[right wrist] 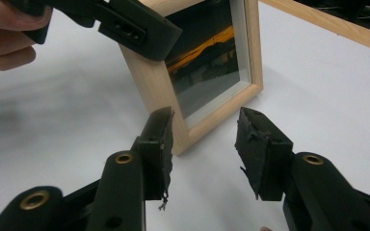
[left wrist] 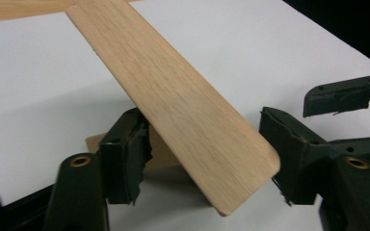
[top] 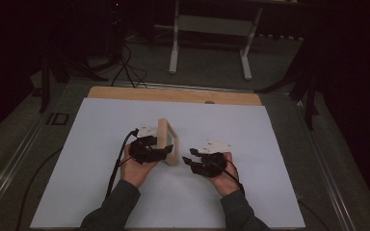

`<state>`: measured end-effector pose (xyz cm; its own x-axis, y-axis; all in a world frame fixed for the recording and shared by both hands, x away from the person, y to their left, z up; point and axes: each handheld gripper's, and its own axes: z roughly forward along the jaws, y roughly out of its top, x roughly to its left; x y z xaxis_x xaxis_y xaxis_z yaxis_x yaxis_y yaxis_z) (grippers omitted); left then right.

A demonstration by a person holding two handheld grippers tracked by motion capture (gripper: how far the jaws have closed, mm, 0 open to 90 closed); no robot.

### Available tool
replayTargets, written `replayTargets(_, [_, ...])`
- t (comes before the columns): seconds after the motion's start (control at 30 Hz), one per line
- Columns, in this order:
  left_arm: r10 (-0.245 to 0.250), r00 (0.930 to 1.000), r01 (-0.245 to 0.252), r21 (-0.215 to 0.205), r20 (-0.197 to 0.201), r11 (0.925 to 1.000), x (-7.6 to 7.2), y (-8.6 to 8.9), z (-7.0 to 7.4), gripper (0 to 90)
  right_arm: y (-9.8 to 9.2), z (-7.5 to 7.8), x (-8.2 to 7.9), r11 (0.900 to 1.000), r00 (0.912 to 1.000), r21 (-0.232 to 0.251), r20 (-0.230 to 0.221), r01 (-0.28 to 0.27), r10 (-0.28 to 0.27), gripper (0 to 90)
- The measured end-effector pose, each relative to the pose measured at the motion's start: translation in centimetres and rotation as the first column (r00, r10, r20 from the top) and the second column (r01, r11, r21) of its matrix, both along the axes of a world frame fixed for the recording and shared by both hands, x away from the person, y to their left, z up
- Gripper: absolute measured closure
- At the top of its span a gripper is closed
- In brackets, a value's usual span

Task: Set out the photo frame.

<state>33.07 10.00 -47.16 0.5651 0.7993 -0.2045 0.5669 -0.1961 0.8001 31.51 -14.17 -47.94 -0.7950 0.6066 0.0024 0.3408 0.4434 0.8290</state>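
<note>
A light wooden picture frame (top: 166,139) stands upright on the white board (top: 250,192), showing a dark sunset photo (right wrist: 207,62) in the right gripper view. My left gripper (top: 161,151) reaches in from the left and straddles the frame's side bar (left wrist: 183,106), with a pad against each side of the wood, so it is shut on the frame. To the frame's right, my right gripper (top: 190,156) points at the lower front corner with its jaws apart. Nothing lies between its pads (right wrist: 161,139).
A brown back stand (left wrist: 94,142) shows behind the frame. The board lies on a table with a wooden strip (top: 173,95) along its far edge. Beyond stand a white desk frame (top: 209,24) and floor cables (top: 125,67).
</note>
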Motion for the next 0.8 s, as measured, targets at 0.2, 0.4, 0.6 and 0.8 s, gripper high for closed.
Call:
replayTargets(0.2, [-0.008, 0.9999, 0.008, -0.007, 0.006, 0.9999, -0.1, 0.0, 0.1, 44.0, -0.3, 0.2, 0.1, 1.000, 1.0000, 0.024, -0.001, 0.008, -0.008, 51.0])
replayTargets(0.4, [-0.023, 0.9996, 0.023, 0.000, 0.014, 0.9997, -0.1, 0.0, 0.2, 49.0, -0.6, 0.3, 0.3, 0.999, 0.9996, 0.031, 0.005, 0.026, -0.026, 48.2])
replayTargets(0.6, [-0.030, 0.9994, 0.030, 0.013, 0.016, 0.9995, -0.2, -0.3, 0.4, 54.6, -1.0, 0.9, 0.4, 0.998, 0.9983, 0.043, 0.021, 0.053, -0.053, 47.7])
replayTargets(0.8, [-0.039, 0.9991, 0.039, 0.025, 0.016, 0.9989, -0.3, -0.4, 0.4, 57.5, -1.5, 2.0, 0.4, 0.995, 0.9958, 0.066, 0.049, 0.074, -0.078, 47.3])
